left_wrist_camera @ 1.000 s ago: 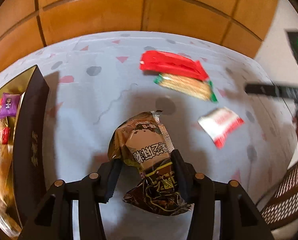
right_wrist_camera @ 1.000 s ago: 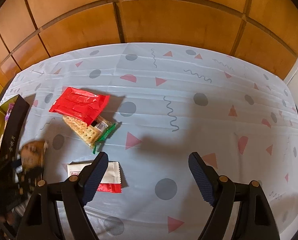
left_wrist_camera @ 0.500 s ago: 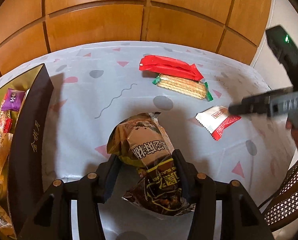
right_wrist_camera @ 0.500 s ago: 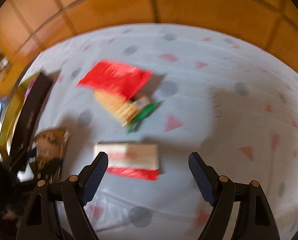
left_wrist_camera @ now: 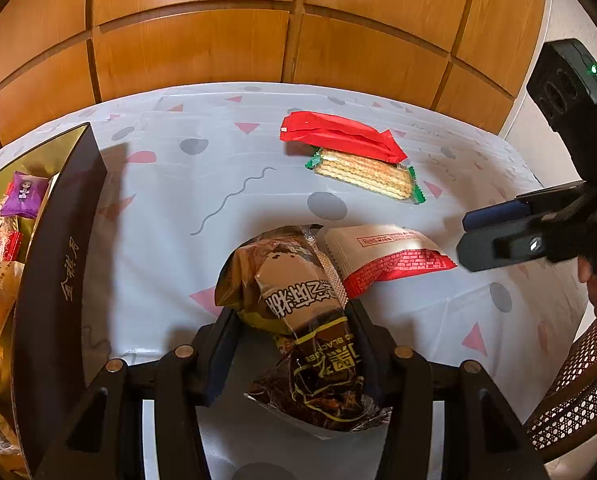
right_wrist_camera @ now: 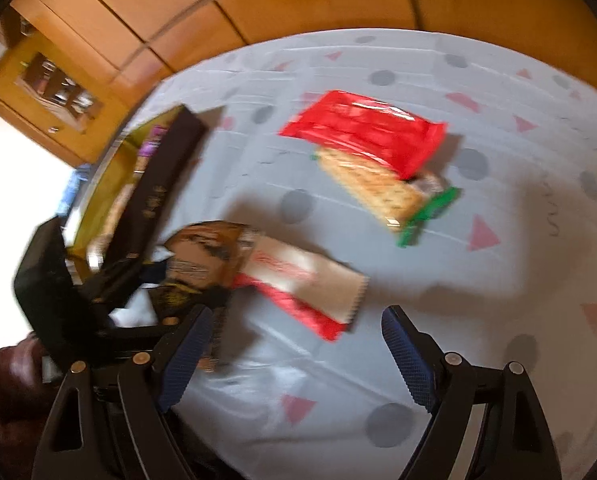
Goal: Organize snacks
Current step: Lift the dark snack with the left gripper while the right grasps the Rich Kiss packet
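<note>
My left gripper (left_wrist_camera: 290,344) is shut on a brown snack bag (left_wrist_camera: 294,300) and holds it above the table, right of the dark gift box (left_wrist_camera: 54,280). The bag also shows in the right wrist view (right_wrist_camera: 202,256). A white-and-red packet (left_wrist_camera: 386,252) lies just beyond the bag; it sits in front of my right gripper (right_wrist_camera: 294,356), which is open and empty. A red packet (left_wrist_camera: 338,136) lies partly over a green-edged cracker pack (left_wrist_camera: 366,176) farther back.
The dark box holds several snacks, among them a purple packet (left_wrist_camera: 22,196). The patterned tablecloth (left_wrist_camera: 202,168) covers the table. Wooden panels (left_wrist_camera: 258,28) stand behind it. A woven chair (left_wrist_camera: 570,400) is at the right edge.
My left gripper has carried the brown bag toward the white-and-red packet. My right gripper has swung left and closer to that packet, still open.
</note>
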`<state>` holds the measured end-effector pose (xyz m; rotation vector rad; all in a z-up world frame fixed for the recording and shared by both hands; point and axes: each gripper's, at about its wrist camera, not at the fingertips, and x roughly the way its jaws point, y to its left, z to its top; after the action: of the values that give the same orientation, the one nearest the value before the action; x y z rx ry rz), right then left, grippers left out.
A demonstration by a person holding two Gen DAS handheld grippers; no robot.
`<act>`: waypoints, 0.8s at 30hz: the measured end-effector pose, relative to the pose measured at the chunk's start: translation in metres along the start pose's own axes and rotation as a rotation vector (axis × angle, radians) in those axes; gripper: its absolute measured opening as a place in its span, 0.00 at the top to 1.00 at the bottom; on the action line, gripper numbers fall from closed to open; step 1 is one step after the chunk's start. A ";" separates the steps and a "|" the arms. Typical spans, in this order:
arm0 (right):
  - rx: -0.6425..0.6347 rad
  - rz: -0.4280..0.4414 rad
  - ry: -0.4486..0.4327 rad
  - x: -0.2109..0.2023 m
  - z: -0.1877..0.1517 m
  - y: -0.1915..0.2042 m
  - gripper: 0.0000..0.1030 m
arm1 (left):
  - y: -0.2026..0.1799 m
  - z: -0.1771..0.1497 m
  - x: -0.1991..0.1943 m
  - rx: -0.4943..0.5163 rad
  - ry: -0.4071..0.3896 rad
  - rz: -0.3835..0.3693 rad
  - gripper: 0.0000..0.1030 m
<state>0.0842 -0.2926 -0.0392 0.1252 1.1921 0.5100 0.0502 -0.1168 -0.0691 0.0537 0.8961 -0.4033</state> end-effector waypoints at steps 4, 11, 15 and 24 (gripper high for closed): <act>-0.126 -0.116 -0.018 0.003 -0.002 0.011 0.16 | 0.000 0.001 0.000 0.005 0.009 -0.004 0.48; -0.333 -0.194 0.012 0.019 0.009 0.033 0.16 | 0.004 0.000 -0.001 -0.008 0.023 -0.020 0.49; -0.476 -0.233 0.090 0.047 0.023 0.051 0.21 | 0.006 -0.002 -0.002 -0.016 0.024 -0.027 0.49; -0.430 -0.251 0.152 0.046 0.010 0.051 0.57 | 0.008 -0.004 -0.002 -0.025 0.015 -0.032 0.48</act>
<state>0.0903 -0.2255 -0.0567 -0.4330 1.1996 0.5489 0.0487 -0.1080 -0.0707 0.0195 0.9171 -0.4217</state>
